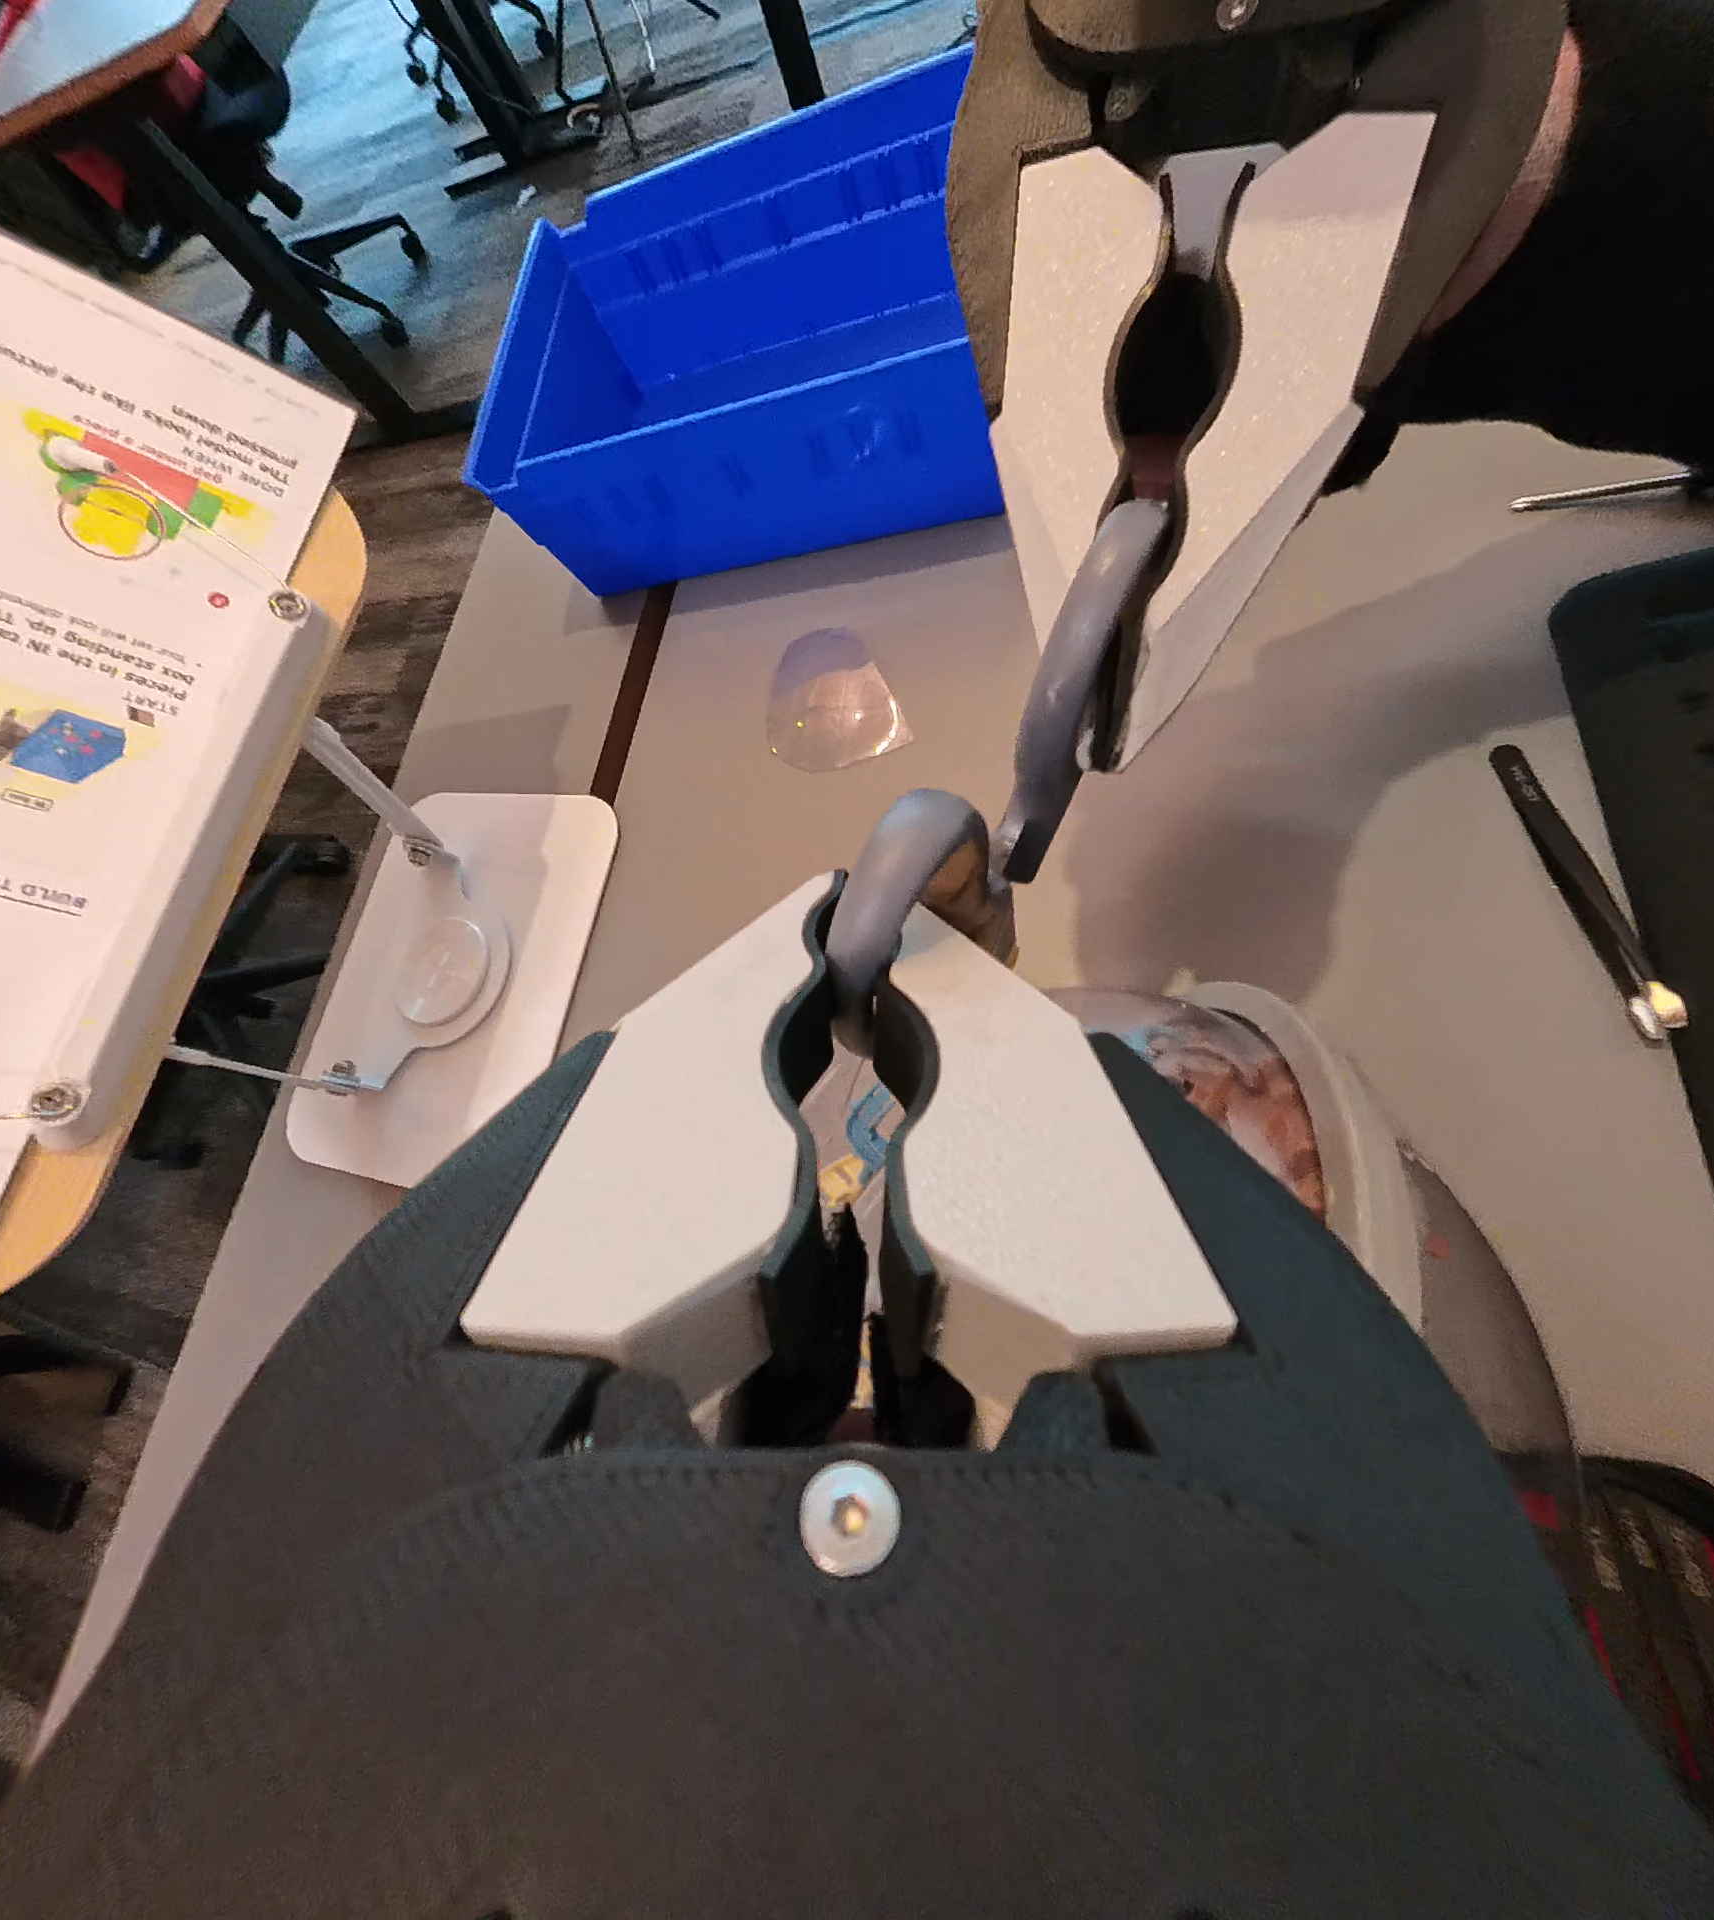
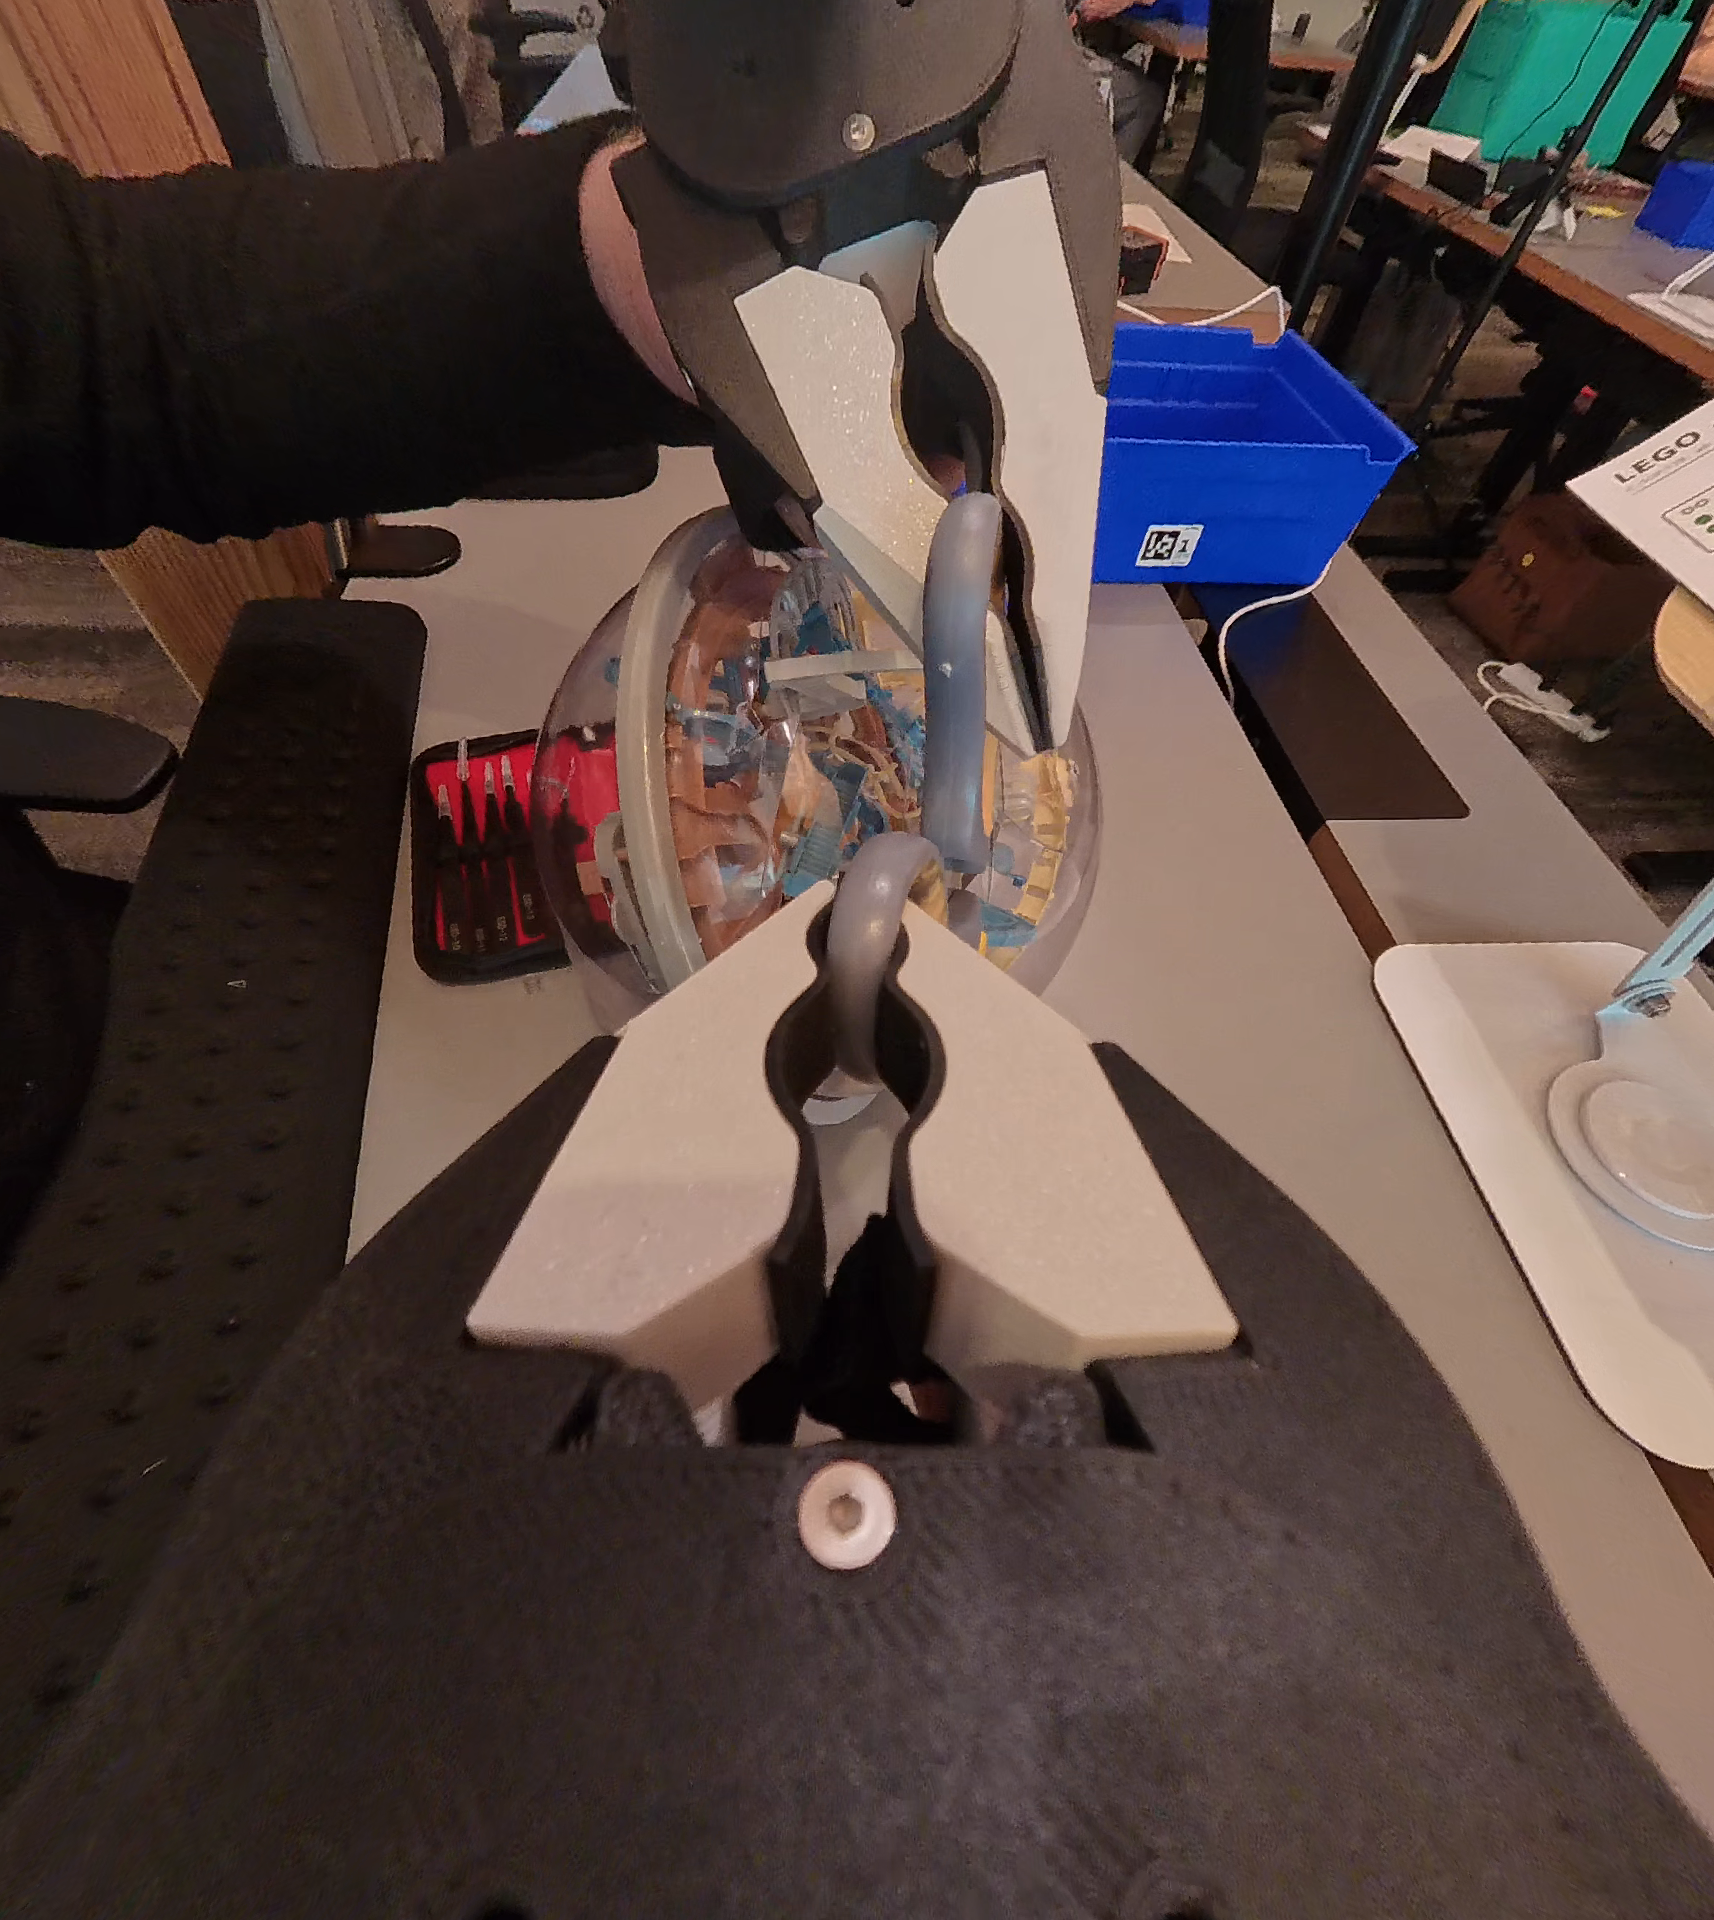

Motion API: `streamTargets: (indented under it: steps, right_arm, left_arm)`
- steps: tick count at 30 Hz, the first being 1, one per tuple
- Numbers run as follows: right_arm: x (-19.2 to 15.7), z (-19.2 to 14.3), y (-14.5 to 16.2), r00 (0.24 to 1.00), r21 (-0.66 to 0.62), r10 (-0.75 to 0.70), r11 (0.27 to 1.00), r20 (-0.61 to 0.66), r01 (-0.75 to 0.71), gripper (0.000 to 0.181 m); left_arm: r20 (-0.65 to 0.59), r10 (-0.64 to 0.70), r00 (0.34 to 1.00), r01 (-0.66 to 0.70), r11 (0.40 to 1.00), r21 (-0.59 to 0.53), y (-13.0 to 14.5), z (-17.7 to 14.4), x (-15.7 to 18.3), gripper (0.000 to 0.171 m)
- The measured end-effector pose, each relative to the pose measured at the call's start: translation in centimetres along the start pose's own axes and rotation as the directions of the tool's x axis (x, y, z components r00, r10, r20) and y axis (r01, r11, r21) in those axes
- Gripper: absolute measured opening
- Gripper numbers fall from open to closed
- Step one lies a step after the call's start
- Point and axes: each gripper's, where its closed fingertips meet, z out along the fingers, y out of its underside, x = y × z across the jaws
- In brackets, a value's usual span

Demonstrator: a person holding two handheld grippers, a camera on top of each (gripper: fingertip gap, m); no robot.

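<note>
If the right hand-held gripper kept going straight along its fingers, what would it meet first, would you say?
Probably the clear sphere directly ahead. The right hand-held gripper, shut on a grey handle, points at it, with the left hand-held gripper just above; depth is hard to judge.

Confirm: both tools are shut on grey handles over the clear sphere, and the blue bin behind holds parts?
Not quite. The blue bin is empty, as the left wrist view shows. Left tool and right tool are each shut on a grey handle over the clear sphere.

Soft even indoor light, sharp centre, fisheye-bent edges.
</note>
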Motion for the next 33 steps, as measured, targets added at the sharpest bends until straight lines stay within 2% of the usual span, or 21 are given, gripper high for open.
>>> streamTargets:
  steps: [9, 19, 25, 30, 33]
  right_arm:
    - [0.0, 0.2, -0.5, 0.998, 0.0, -0.023, 1.0, -0.064, 0.023, 0.0]
    - [0.1, 0.2, -1.5, 0.997, -0.032, -0.016, 0.999, -0.079, 0.013, 0.0]
    - [0.4, 0.6, -1.8, 0.996, -0.048, -0.002, 0.999, -0.086, -0.003, 0.0]
    - [0.6, 1.0, -1.5, 0.995, -0.034, 0.006, 0.999, -0.1, -0.009, 0.0]
    - [0.6, 1.1, -1.4, 0.993, -0.011, 0.006, 1.0, -0.118, -0.007, 0.0]
  left_arm:
    - [0.154, 0.122, 0.98, -0.127, 0.991, 0.026, -1.4, 0.4, -0.3, 0.0]
    - [0.281, 0.168, 0.945, -0.193, 0.979, 0.064, -2.9, 0.2, -0.8, 0.0]
    - [0.369, 0.202, 0.907, -0.233, 0.972, 0.041, -3.0, 0.0, -1.5, 0.0]
    - [0.382, 0.213, 0.899, -0.238, 0.971, 0.02, -2.8, 0.3, -1.8, 0.0]
    - [0.333, 0.205, 0.921, -0.23, 0.972, 0.039, -2.6, 0.1, -1.8, 0.0]
